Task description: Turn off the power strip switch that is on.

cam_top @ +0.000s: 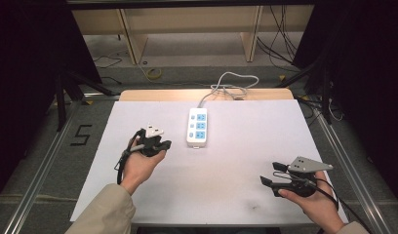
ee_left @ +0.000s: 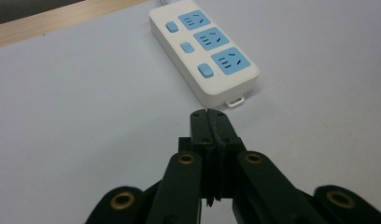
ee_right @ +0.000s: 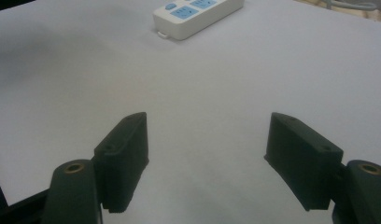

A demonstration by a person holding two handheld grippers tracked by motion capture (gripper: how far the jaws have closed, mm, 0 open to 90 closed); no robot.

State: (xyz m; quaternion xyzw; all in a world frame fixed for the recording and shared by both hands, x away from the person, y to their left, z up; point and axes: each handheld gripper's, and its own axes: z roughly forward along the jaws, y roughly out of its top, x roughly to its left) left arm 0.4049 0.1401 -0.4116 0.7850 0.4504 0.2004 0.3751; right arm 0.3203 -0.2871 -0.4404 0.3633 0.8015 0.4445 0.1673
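Left gripper (ee_left: 211,122): jaws pressed together, nothing between them, tips just short of the power strip (ee_left: 203,50). Right gripper (ee_right: 207,158): jaws wide, empty, well apart from it. Strip mid-table, untouched; switches likely all left to press.

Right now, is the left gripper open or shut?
Shut. The left gripper has its two jaws pressed together, nothing between them, short of the power strip.

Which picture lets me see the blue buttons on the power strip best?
The left gripper view: the power strip lies close ahead of the shut left claw, so each blue button and socket is sharp. The high view shows the whole strip, but small. The right gripper view catches just its near end, far off.
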